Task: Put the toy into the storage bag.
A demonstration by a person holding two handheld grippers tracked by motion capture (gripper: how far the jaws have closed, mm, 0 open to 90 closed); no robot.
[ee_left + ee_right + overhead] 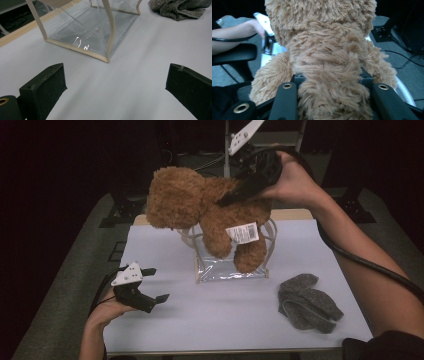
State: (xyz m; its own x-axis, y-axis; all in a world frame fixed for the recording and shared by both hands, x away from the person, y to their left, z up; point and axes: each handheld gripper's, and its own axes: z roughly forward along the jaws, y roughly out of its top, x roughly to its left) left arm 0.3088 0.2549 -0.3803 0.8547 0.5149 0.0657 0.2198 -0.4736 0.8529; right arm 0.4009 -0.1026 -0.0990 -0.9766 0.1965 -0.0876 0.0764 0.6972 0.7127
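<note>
Teddy bear (324,62) clamped between right fingers (287,100)

Pale table (165,330) bears clear bag (227,269) and grey cloth (307,302).

Dark recording lab (cables (210,162), stands (227,150))

Dim room, black surroundings; the pale table (225,320) is softly lit, slightly blurred, with faint shadows.
</note>
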